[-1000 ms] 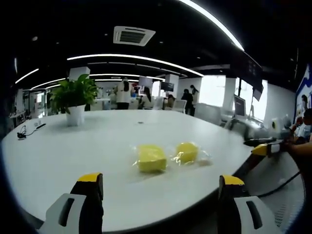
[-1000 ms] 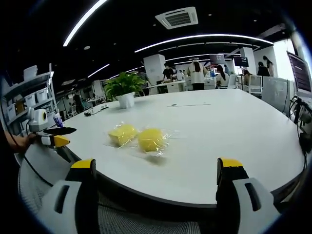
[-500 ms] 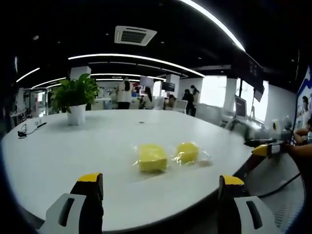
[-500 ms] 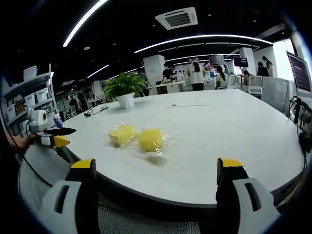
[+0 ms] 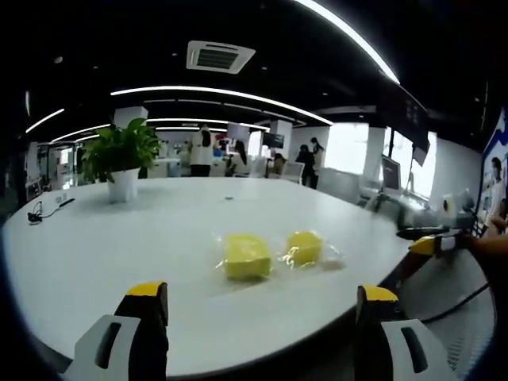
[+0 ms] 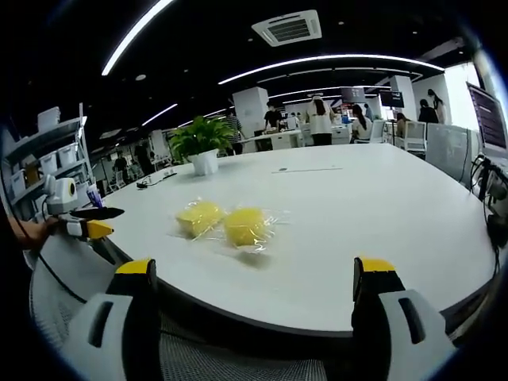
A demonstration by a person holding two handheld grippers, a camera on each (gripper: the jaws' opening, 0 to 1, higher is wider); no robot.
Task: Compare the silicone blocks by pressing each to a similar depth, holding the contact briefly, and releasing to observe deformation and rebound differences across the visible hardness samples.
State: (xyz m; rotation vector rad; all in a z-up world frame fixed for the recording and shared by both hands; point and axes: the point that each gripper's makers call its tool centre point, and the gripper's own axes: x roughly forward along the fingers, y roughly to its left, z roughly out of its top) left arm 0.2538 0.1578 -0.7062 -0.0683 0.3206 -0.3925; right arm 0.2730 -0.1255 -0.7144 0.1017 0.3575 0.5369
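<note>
— Where the white table curves near its edge, what lies there?
— Two yellow silicone blocks in clear wrap, side by side, touching.
— Grippers?
— Left gripper, right gripper: jaws wide apart, holding nothing, short of the blocks. Potted plant behind.

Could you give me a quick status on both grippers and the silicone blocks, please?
Left gripper and right gripper open, short of the table edge. Two yellow silicone blocks in clear wrap side by side on white round table, untouched. Path clear.
</note>
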